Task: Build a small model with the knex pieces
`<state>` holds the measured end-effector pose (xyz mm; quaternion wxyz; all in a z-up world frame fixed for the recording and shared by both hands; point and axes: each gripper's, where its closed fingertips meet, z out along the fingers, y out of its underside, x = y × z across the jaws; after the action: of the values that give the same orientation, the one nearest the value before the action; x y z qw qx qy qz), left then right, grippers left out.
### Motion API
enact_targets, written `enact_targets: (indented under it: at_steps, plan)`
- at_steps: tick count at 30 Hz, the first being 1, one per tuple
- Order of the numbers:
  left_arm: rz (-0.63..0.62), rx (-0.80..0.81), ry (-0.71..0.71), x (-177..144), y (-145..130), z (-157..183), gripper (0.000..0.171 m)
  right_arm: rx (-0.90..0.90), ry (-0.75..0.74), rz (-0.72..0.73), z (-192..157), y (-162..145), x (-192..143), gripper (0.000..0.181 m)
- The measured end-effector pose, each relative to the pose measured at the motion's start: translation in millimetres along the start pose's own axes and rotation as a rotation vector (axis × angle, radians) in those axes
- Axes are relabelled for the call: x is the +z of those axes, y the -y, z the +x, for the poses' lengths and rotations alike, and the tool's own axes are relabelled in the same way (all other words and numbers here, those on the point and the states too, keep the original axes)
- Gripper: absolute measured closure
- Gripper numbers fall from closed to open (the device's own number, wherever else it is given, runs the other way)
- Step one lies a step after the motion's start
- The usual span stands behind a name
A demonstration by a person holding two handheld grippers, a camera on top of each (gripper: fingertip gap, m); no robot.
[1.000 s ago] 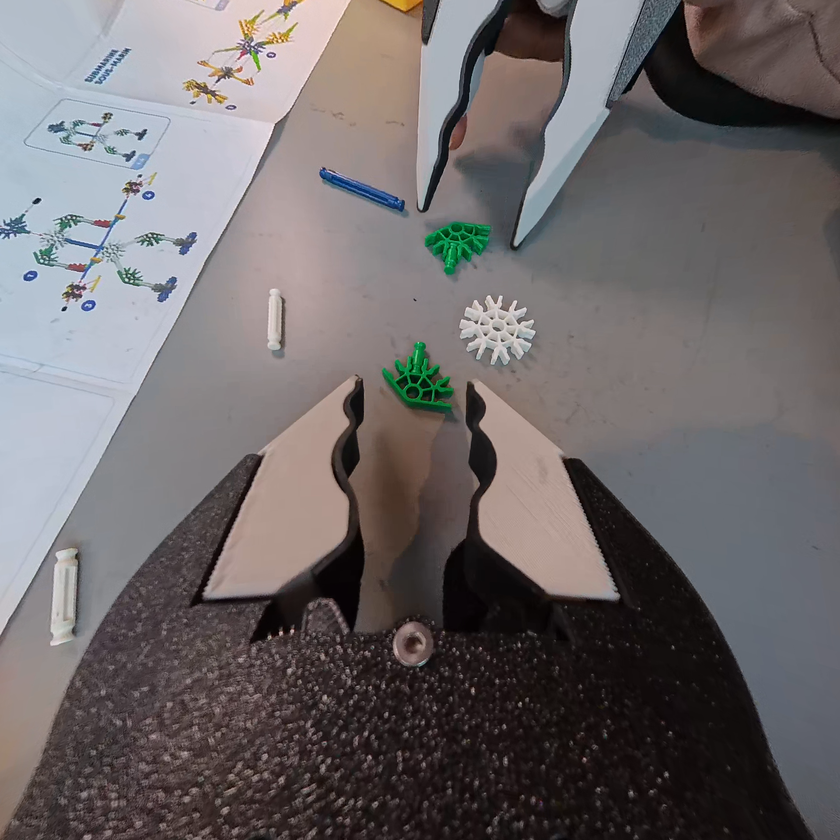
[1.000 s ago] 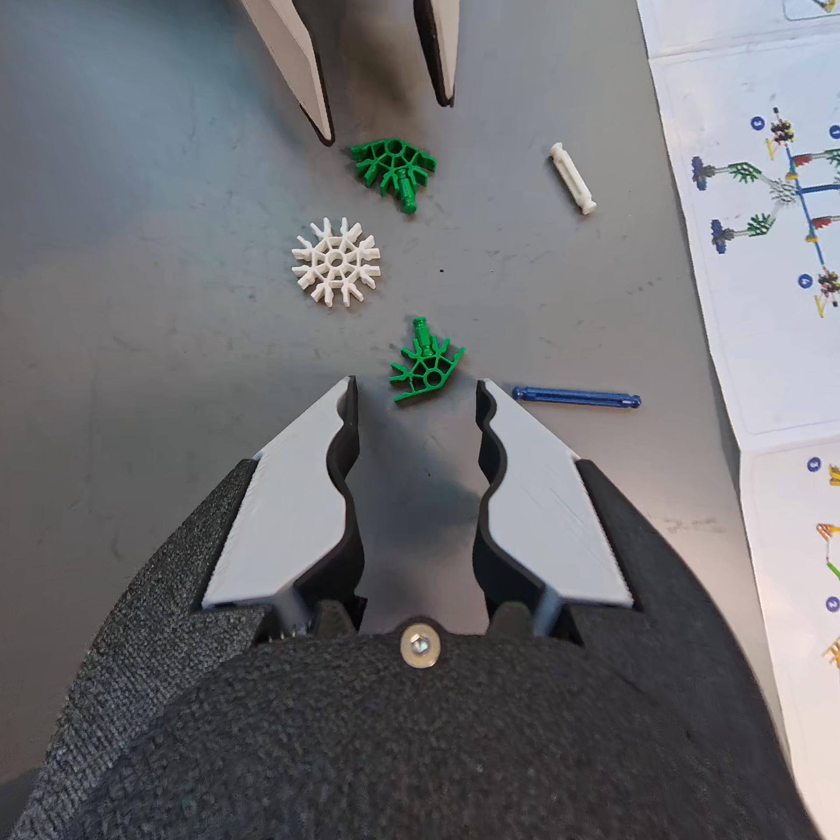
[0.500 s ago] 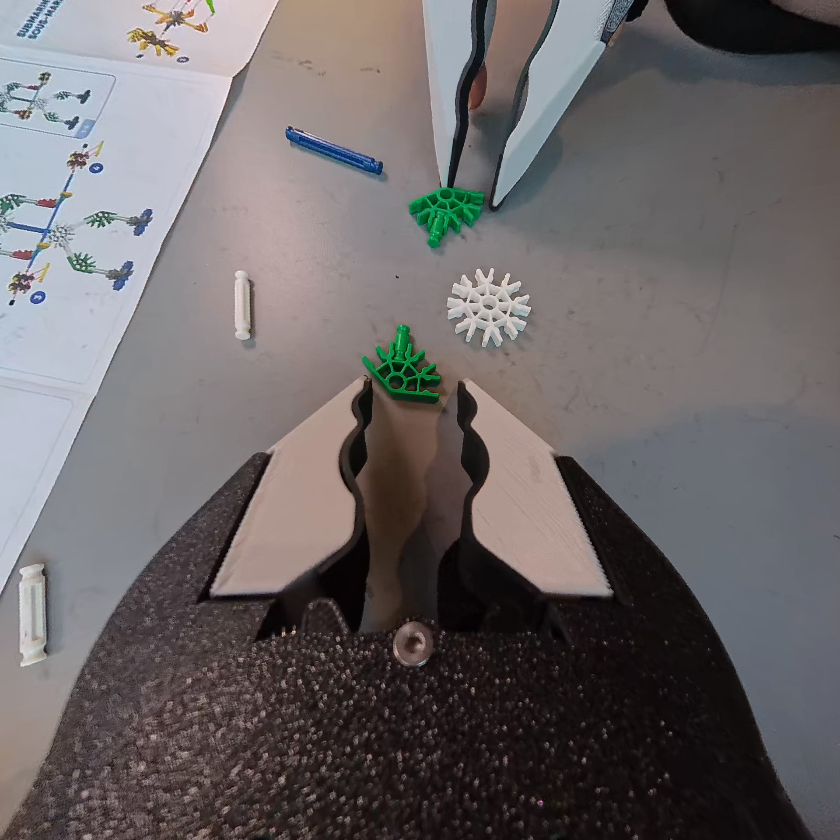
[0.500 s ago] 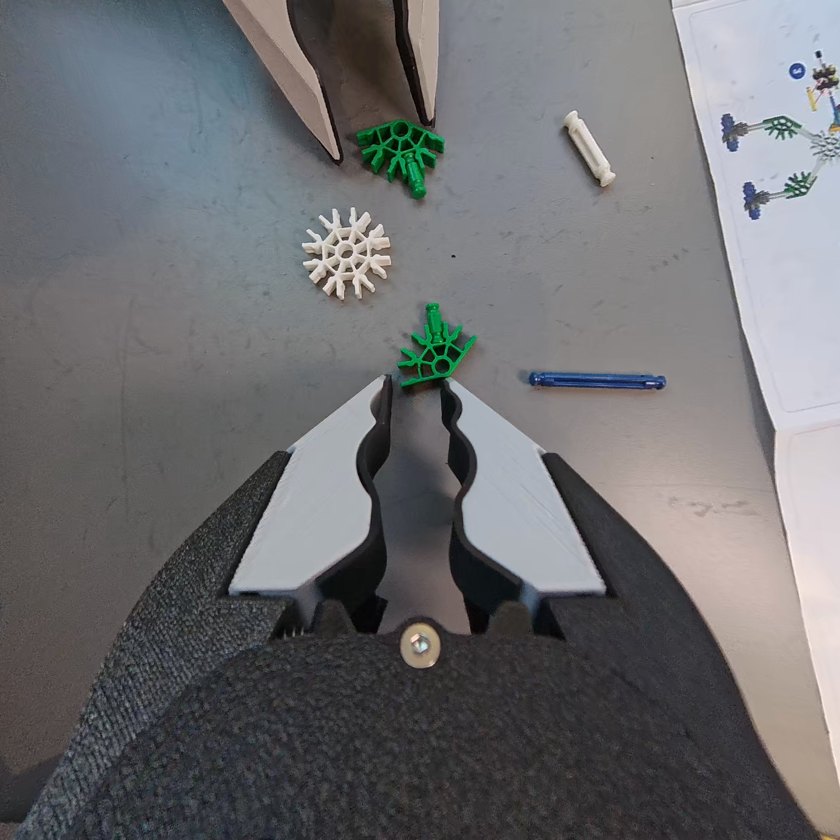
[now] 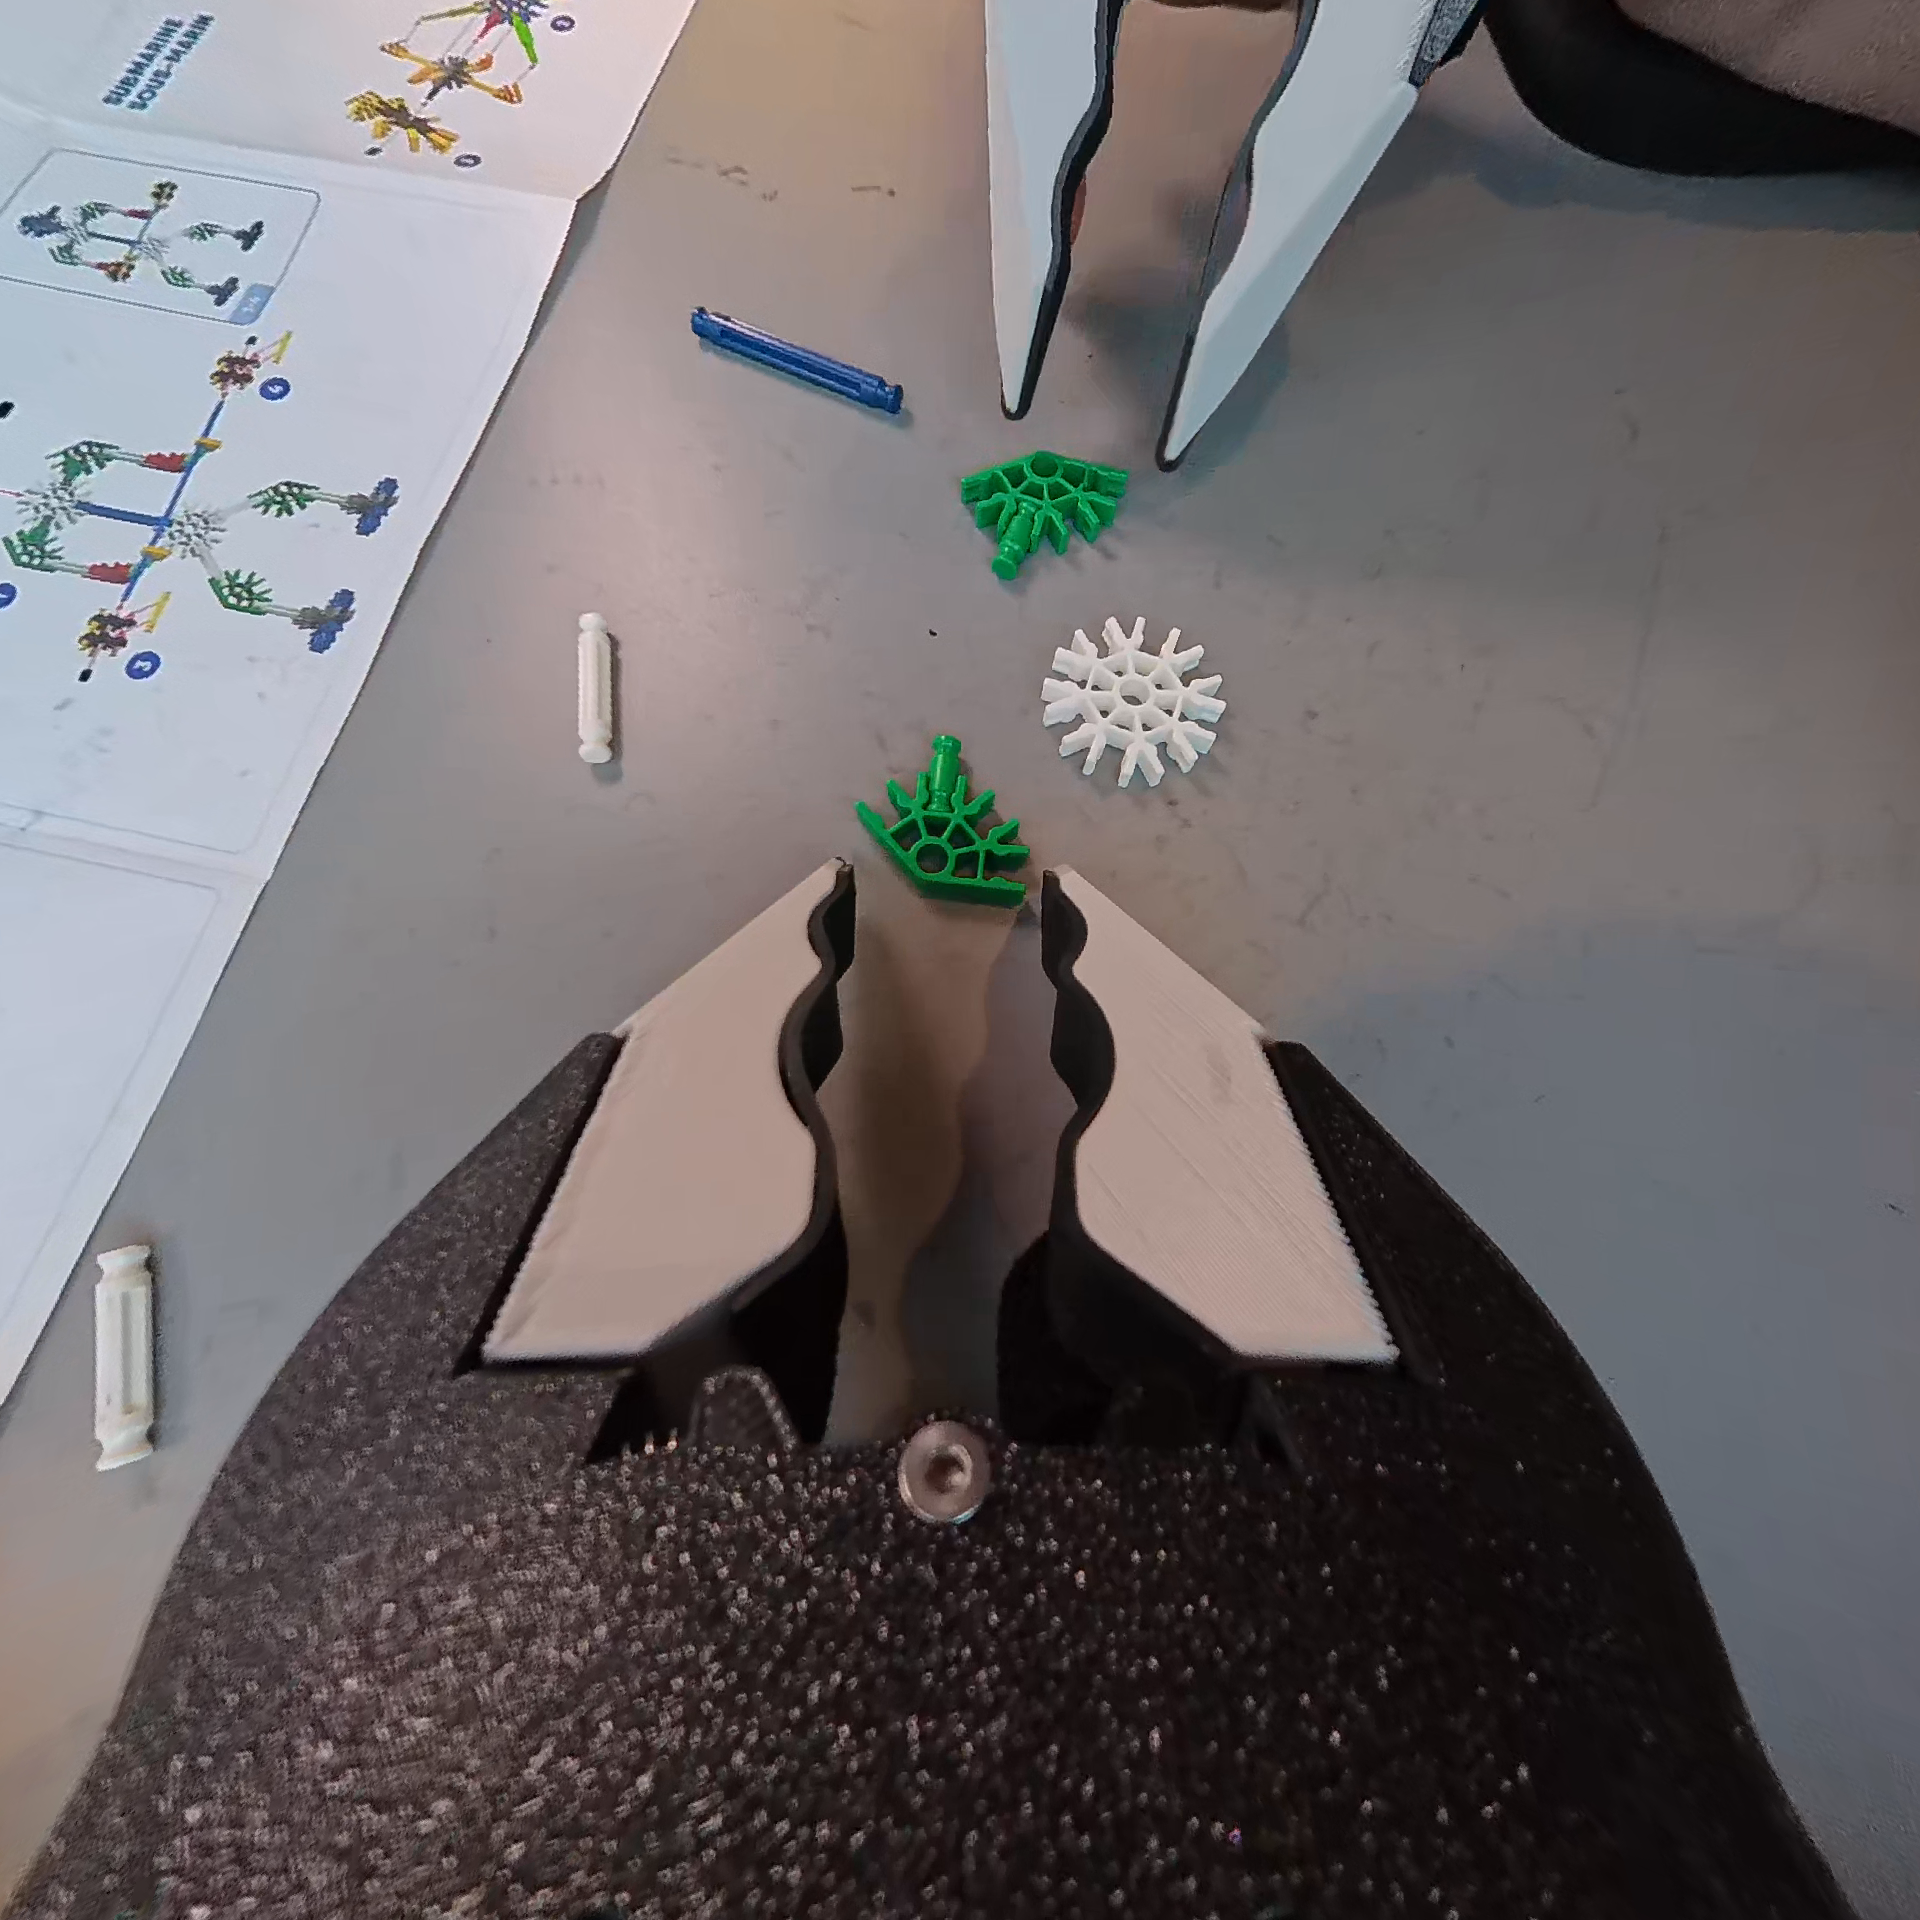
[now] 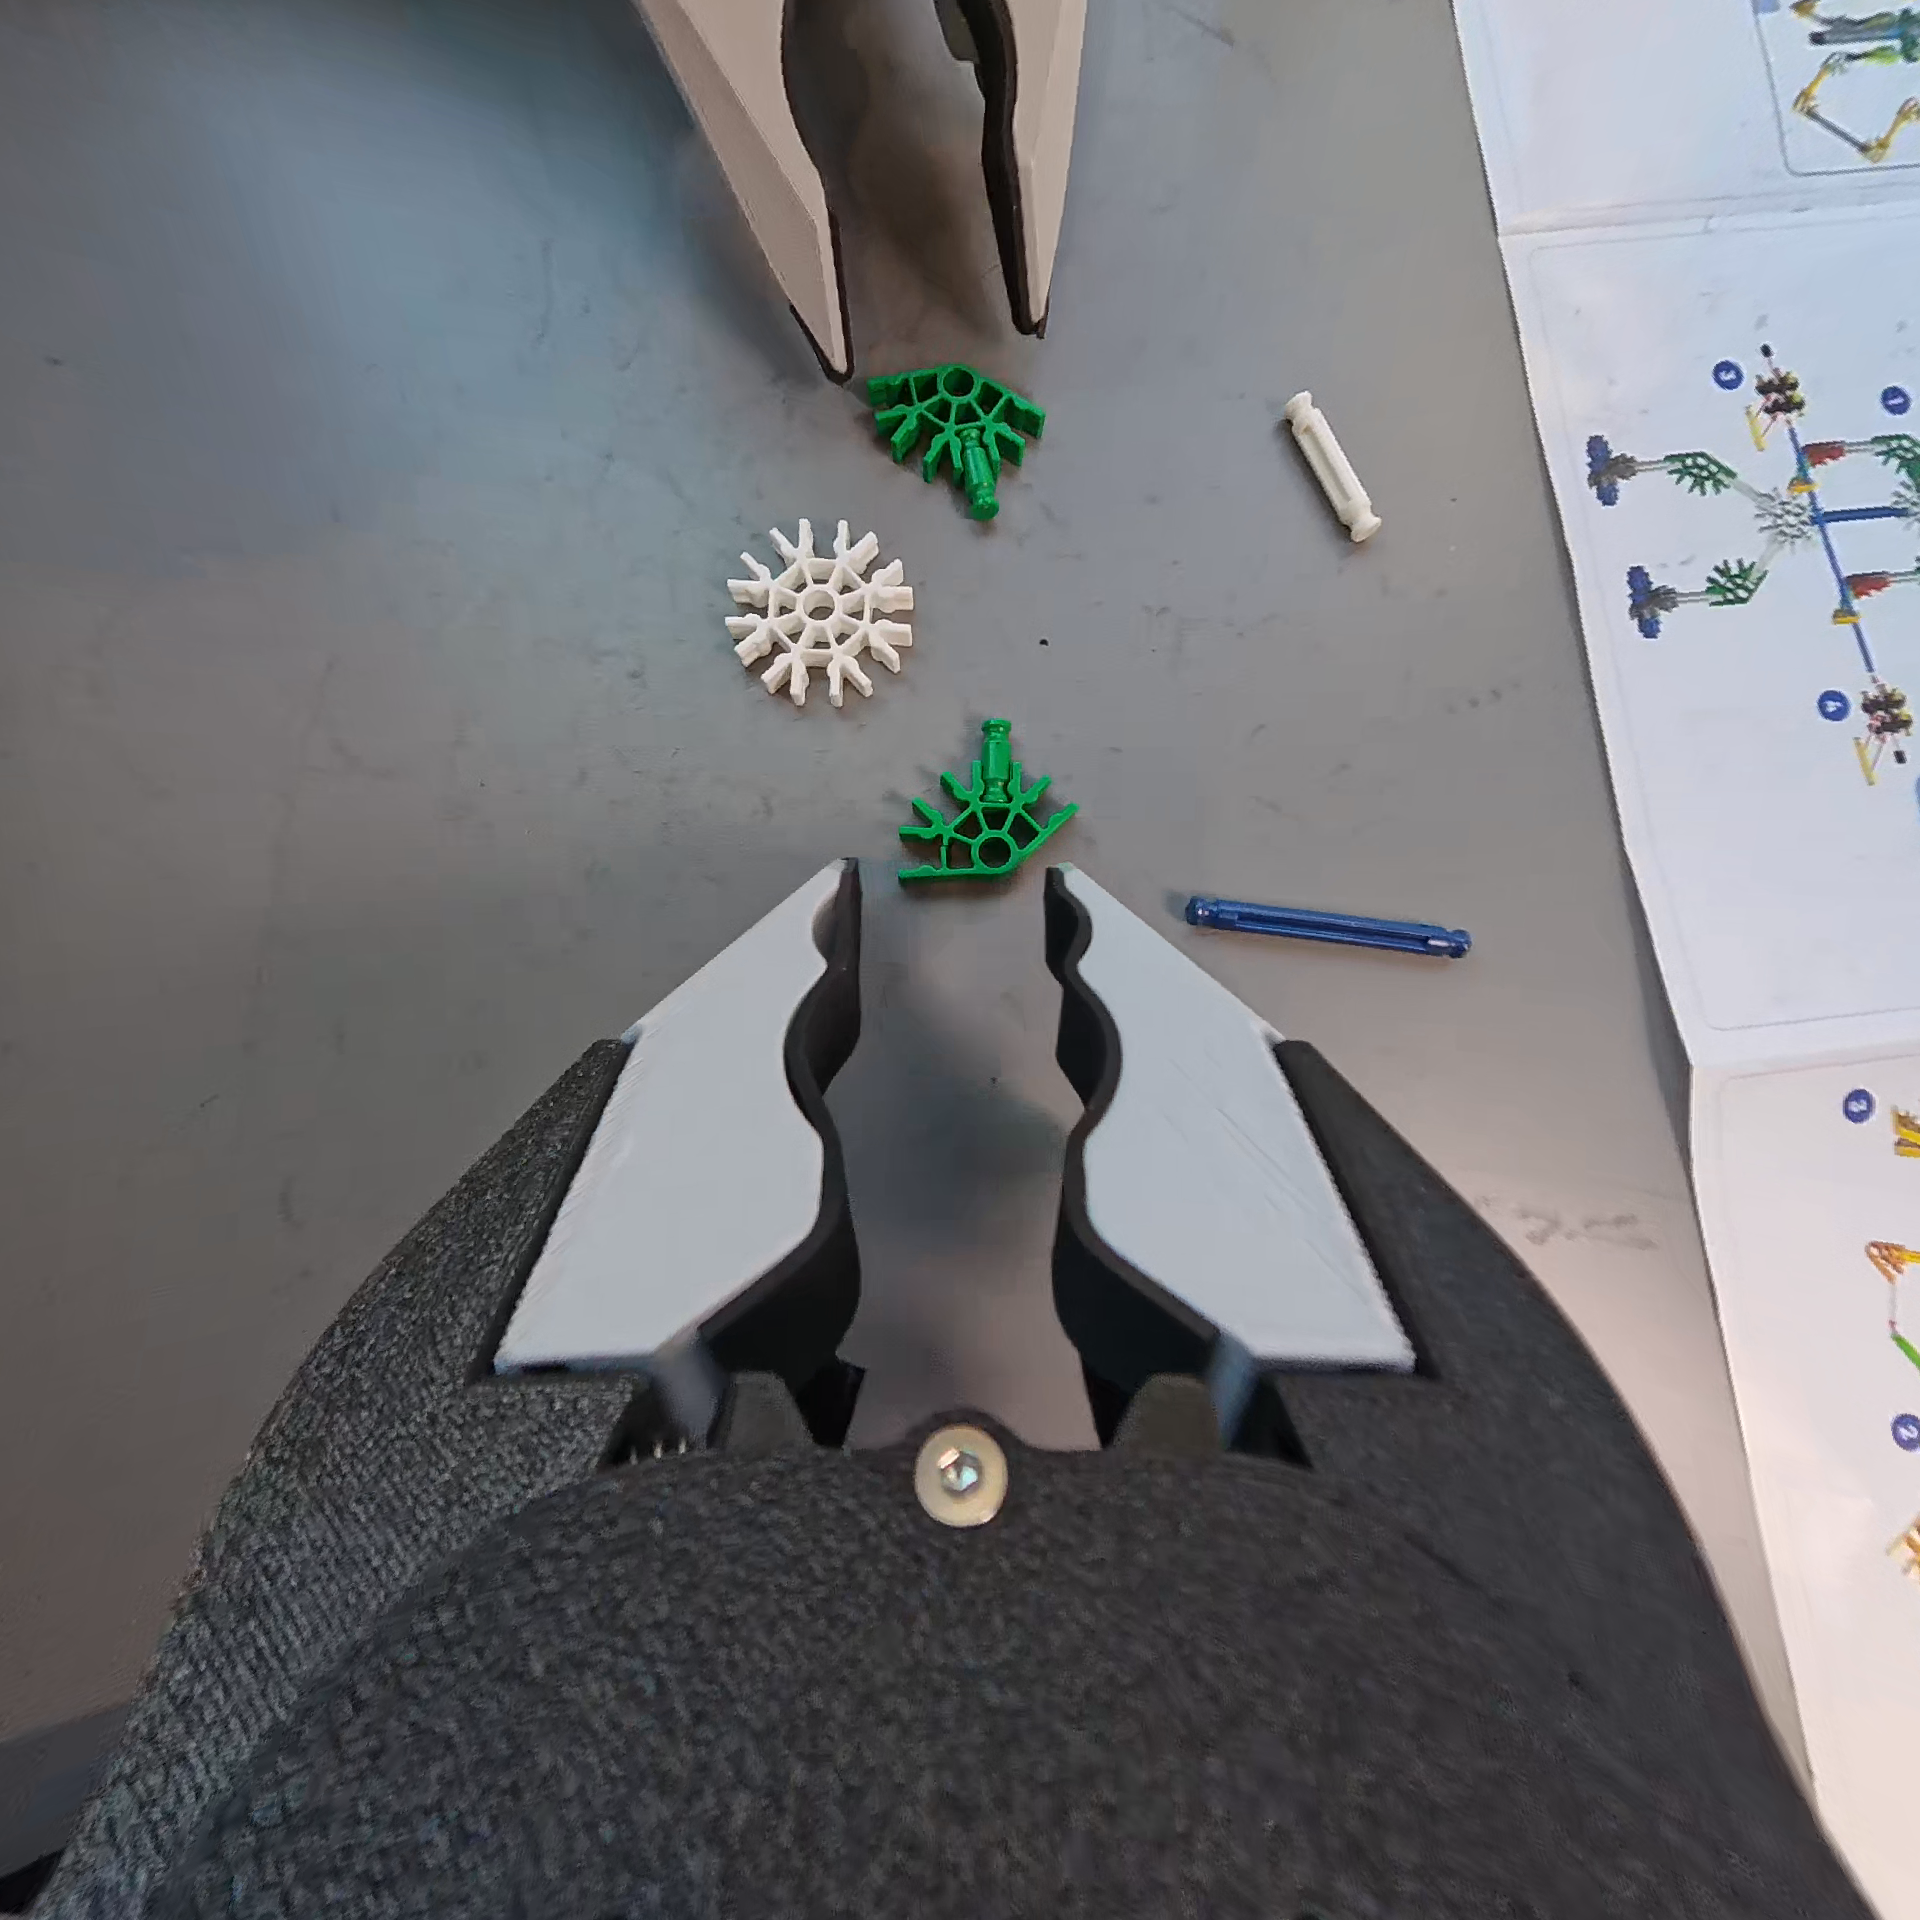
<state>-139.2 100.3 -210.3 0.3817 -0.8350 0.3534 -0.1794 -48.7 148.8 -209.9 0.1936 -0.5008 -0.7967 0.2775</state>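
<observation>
The instruction sheet (image 5: 260,436) ran off the left edge in the left wrist view, its small diagrams too fine to read. The other tongs (image 5: 1086,436) were cut off above.

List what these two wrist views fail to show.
- Right gripper, left wrist view: its body is cut off by the top edge; only the fingers show.
- Left gripper, right wrist view: likewise cut off at the top.
- Instruction sheet: runs past the left edge; diagrams too small to follow.
- Table under each gripper's black body: hidden.
- Green connector: whether the fingers touch it is unclear.
</observation>
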Motion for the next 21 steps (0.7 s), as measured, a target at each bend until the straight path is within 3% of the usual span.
enact_targets:
  at_steps: [5, 10, 21]
  plan:
    - [0.013, -0.003, 0.004, 2, 1, -1, 0.136, -0.001, -0.006, 0.019, 4, 4, 8, 0.136]
    - [-0.014, 0.000, 0.002, 6, -1, 2, 0.137, 0.049, -0.026, -0.007, 8, 5, 13, 0.156]
    - [-0.075, 0.004, -0.015, 6, -4, 10, 0.142, 0.245, -0.109, -0.113, 4, 2, 12, 0.157]
